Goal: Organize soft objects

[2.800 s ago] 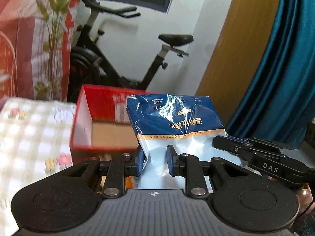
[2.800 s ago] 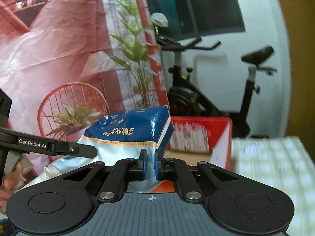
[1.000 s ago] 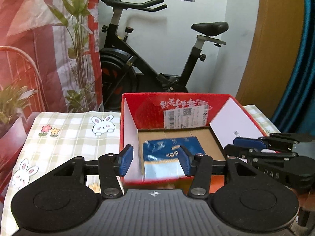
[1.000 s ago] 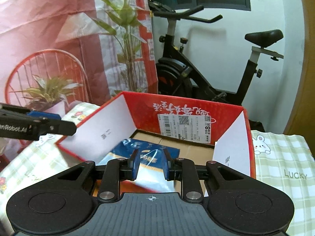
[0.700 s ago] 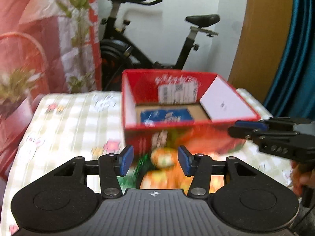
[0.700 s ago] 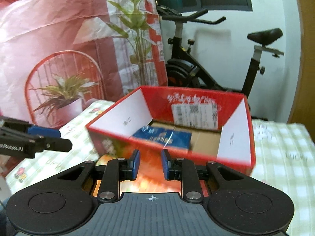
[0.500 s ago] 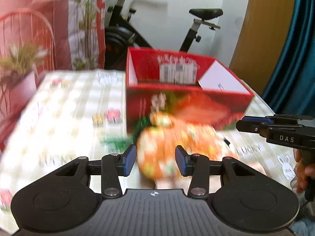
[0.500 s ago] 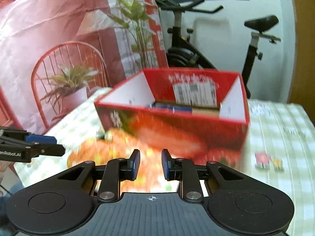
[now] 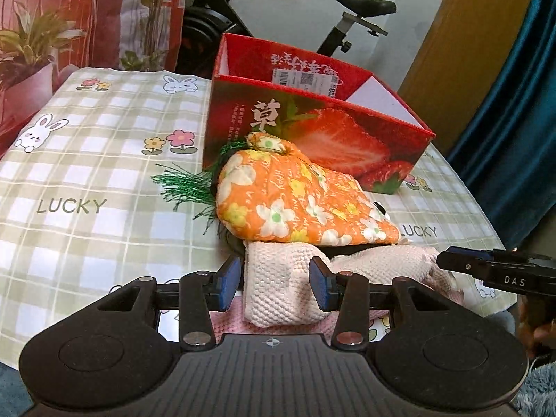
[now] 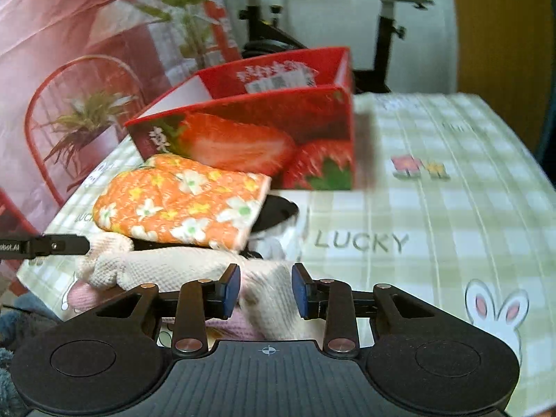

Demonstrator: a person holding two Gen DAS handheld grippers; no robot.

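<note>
**Both grippers spread over cream knit cloth; nothing held**

Left gripper (image 9: 276,286): jaws wide apart, blue pads either side of one end of the cream knit cloth (image 9: 278,292). Pads appear clear of the fabric; nothing gripped.

Right gripper (image 10: 266,290): jaws parted, somewhat narrower than the left, straddling the other end of the cream knit cloth (image 10: 194,271). Whether the pads touch the fabric cannot be told; that view is motion-blurred. Not clamped.

The cloth lies along the near edge of the table, on a pink knit item (image 9: 229,316) that shows beneath it.

At 12 o'clock from the left gripper, just beyond the cloth and overlapping its far edge: the orange floral pouch (image 9: 295,201), carrot-shaped, with a green fringe (image 9: 184,187) at its 9 o'clock end. A dark object sits under the pouch; identity not determinable.

Further at 12 o'clock, touching or just behind the pouch: the red strawberry box (image 9: 312,118), open-topped. Contents not visible from either view.

All items rest on a checked tablecloth (image 9: 87,160) printed with rabbits and "LUCKY". An exercise bike (image 9: 347,7) stands behind the table.
</note>
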